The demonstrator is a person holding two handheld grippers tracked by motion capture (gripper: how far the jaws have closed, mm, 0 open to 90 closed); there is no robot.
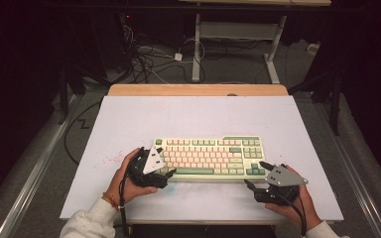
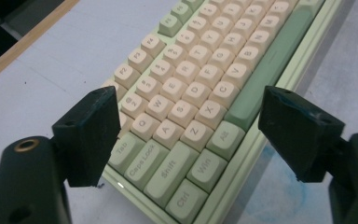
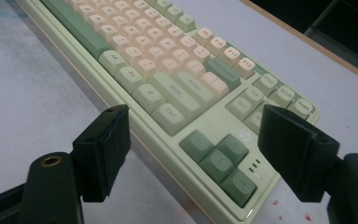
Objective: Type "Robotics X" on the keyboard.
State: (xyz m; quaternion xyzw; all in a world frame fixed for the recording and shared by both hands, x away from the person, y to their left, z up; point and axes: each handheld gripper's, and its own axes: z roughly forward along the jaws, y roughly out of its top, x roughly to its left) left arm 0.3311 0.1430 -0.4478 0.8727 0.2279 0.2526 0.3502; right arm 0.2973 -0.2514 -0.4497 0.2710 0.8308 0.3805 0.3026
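Left hand-held gripper (image 1: 166,166) spread over keyboard (image 1: 208,156) corner; right hand-held gripper (image 1: 258,174) likewise spread

Keyboard (image 1: 209,157) lies flat on table (image 1: 129,119), long side across, w/ left claw (image 1: 164,159) at its left end and right claw (image 1: 256,173) at its near right corner. Left claw straddles that end: Tab/Caps/Shift/Ctrl keys (image 2: 161,170) sit btwn its jaws, no contact visible. Right claw's jaws flank the arrow-key cluster (image 3: 221,161), just above it. Table's far edge strip (image 1: 198,89) is behind keyboard, well apart from both claws.
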